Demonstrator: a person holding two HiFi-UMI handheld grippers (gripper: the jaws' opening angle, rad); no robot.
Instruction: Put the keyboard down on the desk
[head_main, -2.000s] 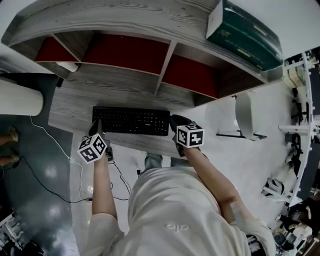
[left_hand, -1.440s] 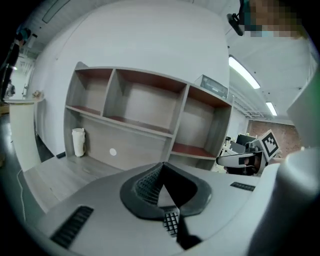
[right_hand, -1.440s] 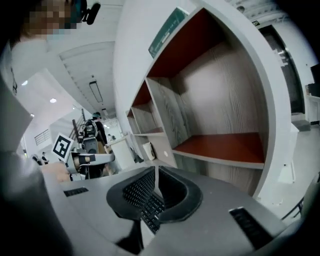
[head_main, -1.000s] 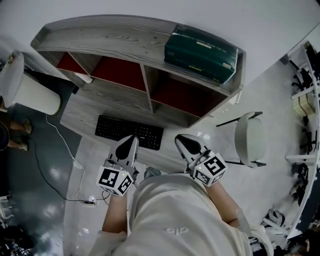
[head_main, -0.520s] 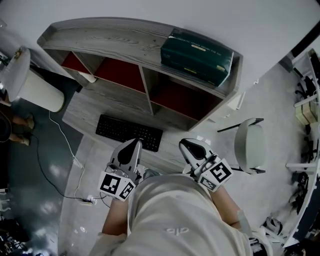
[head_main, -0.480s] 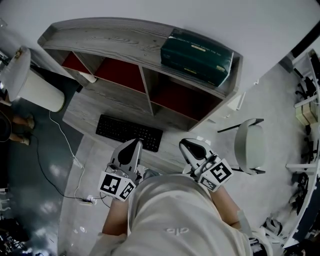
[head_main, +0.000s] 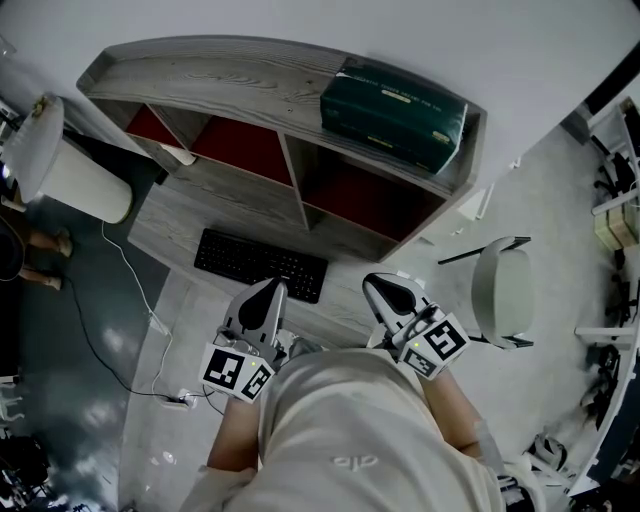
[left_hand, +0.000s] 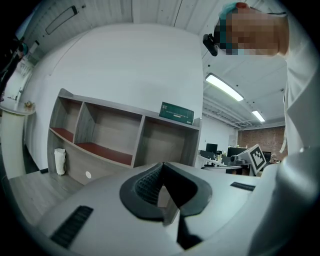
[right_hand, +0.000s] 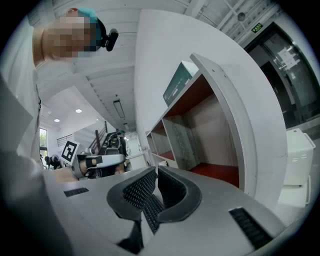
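In the head view a black keyboard (head_main: 262, 265) lies flat on the grey wooden desk (head_main: 170, 215), in front of the shelf unit. My left gripper (head_main: 272, 287) hangs just off the desk's near edge, close to the keyboard's right half, shut and empty. To its right, beyond the keyboard's right end, my right gripper (head_main: 376, 283) is also shut with nothing in it. In the left gripper view the left gripper (left_hand: 161, 176) has its jaws together and faces the shelves. The right gripper (right_hand: 155, 176) in the right gripper view likewise stands closed, nothing gripped.
A shelf unit with red-backed compartments (head_main: 255, 150) stands at the desk's back, with a dark green box (head_main: 393, 100) on top. A white chair (head_main: 500, 290) is to the right. On the left are a white cylinder (head_main: 65, 170), a floor cable (head_main: 125, 290) and a power strip (head_main: 180, 402).
Two seconds ago both grippers were at the keyboard's ends; since then they have drawn back toward my body. The keyboard stays on the desk. Over the last half second almost nothing moved.
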